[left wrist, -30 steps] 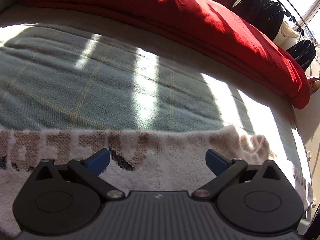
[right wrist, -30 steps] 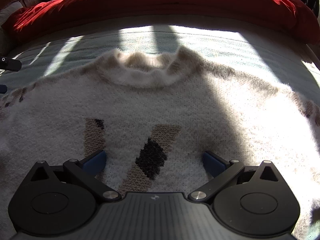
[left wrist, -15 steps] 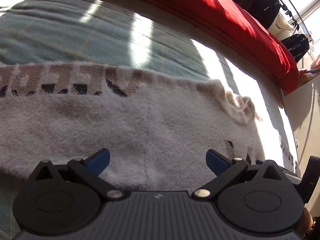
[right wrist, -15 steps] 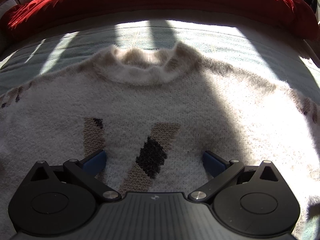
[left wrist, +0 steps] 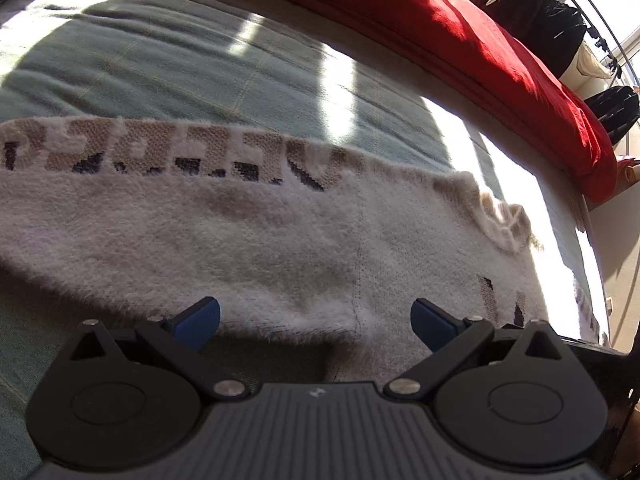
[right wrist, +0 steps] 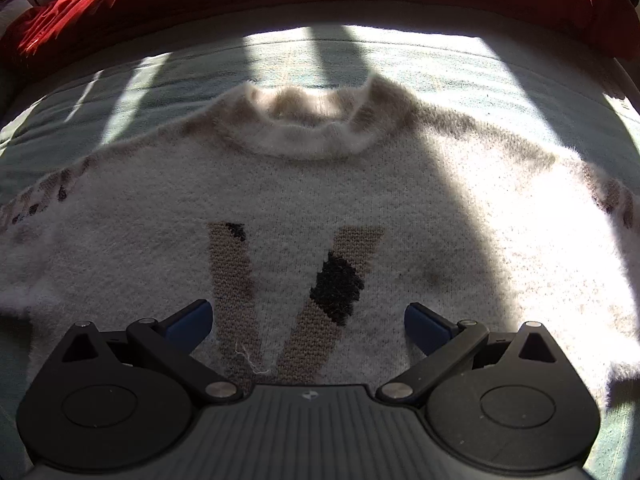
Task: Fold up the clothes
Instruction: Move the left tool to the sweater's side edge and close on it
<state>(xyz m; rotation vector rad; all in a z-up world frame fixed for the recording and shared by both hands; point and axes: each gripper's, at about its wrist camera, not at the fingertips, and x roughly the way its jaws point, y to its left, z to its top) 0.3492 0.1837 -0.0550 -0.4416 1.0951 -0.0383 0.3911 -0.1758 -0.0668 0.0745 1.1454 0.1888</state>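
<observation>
Just ahead of the left gripper (left wrist: pixel 316 318), jaws spread and empty, lies the underarm seam of the white sweater (right wrist: pixel 320 184), spread flat on the green blanket (left wrist: pixel 200 76). The right gripper (right wrist: pixel 307 322), equally released, hovers over the chest. Best pinch the near sleeve edge low, taking both layers, then fold inward toward the collar (right wrist: pixel 312 120).

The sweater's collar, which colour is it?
Beige and fluffy, darker than the white sweater body; collar clearest in right wrist view.

It was a home bedroom — a bed under a green plaid blanket (left wrist: pixel 168 76), a red duvet (left wrist: pixel 460 28) (bunched along the far edge), dark garments on a clothes rack (left wrist: pixel 536 4).
</observation>
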